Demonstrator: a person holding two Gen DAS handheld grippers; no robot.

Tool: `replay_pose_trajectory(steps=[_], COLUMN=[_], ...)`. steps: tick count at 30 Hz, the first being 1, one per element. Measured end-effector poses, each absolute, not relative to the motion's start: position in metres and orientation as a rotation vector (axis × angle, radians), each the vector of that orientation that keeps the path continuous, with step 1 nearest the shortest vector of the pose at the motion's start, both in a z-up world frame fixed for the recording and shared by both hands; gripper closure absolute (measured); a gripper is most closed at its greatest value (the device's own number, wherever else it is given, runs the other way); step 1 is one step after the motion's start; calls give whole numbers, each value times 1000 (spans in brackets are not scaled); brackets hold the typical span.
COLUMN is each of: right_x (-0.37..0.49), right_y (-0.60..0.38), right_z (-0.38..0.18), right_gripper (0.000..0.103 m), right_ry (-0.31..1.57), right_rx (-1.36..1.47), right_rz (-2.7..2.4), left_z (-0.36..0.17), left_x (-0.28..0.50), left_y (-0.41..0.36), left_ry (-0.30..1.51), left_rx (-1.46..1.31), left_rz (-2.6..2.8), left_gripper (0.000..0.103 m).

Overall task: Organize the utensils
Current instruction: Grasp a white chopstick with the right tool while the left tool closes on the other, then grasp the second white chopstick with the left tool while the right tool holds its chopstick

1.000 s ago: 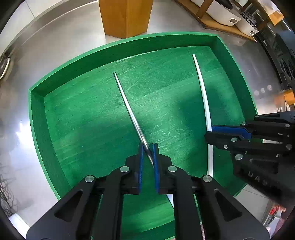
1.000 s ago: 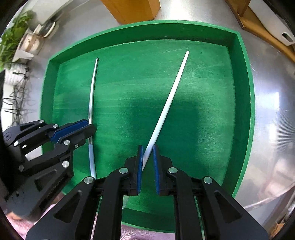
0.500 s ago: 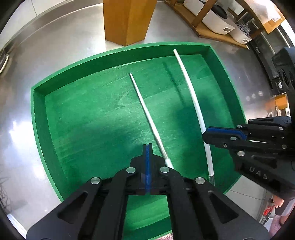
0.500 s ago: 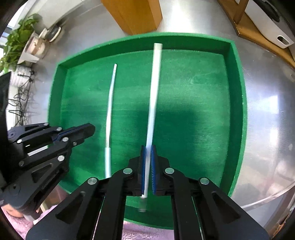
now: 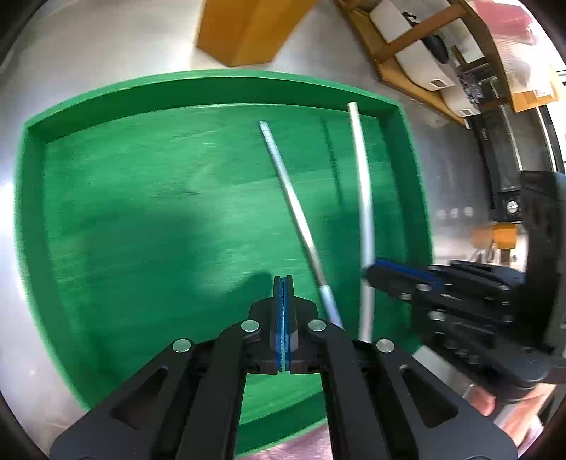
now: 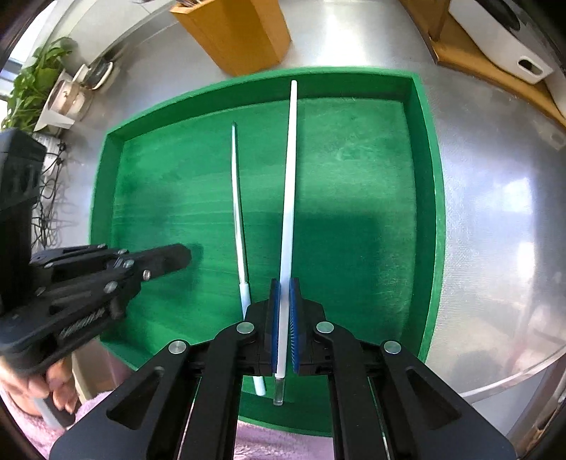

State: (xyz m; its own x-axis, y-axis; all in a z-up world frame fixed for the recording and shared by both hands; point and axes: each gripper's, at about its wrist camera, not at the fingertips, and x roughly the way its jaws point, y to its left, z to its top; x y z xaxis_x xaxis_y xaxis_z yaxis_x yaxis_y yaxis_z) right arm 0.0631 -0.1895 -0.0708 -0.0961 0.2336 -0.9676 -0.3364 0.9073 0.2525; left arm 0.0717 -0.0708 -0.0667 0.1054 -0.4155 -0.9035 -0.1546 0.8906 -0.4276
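- The right claw point(image 6: 282, 318) is clamped on a white chopstick point(image 6: 288, 198), gripping it near its near end; the stick runs straight away from the claw toward the far wall of the green tray point(image 6: 433, 212), its tip reaching over that wall's top edge.
- A short clear butt of the held stick pokes out on the near side of the blue pads point(image 6: 272, 318).
- The second chopstick point(image 6: 238, 212) lies on the tray floor just left of the held one, nearly parallel to it, its near end passing under the right claw's left finger.
- The left claw point(image 5: 283, 318) is clenched with its blue pads pressed together and nothing between them; the second chopstick point(image 5: 300, 226) lies just to its right, apart from the pads.
- The left claw hovers over the near middle of the tray point(image 5: 32, 212); the right claw point(image 5: 382, 272) comes in from the right side, holding its stick point(image 5: 364, 198).
- The right wrist view shows the left claw point(image 6: 180, 256) from the side, low over the left part of the tray, with a hand point(image 6: 49, 382) on its grip.
- That view also shows a wooden block point(image 6: 240, 32) on the steel counter point(image 6: 495, 212) beyond the tray and a potted plant point(image 6: 28, 81) at far left.
- The left wrist view is blurred; it shows a wooden shelf point(image 5: 435, 60) at far right.
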Motion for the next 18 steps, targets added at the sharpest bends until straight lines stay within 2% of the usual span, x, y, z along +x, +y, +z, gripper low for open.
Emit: replay_pose_trajectory(steps=[9,18], right_x=[71,76], right_y=[-208,-231], right_z=[-61,-62], right_gripper=[98,98], right_ry=[1570,1572], right_rx=[-39,23], right_rz=[476,500], left_z=[-74,-80], left_x=[90,101], left_y=[-93,-121], left_ry=[1473,1512], left_rx=[-561,-498], left_rz=[-197,-119], left_gripper=[88,86])
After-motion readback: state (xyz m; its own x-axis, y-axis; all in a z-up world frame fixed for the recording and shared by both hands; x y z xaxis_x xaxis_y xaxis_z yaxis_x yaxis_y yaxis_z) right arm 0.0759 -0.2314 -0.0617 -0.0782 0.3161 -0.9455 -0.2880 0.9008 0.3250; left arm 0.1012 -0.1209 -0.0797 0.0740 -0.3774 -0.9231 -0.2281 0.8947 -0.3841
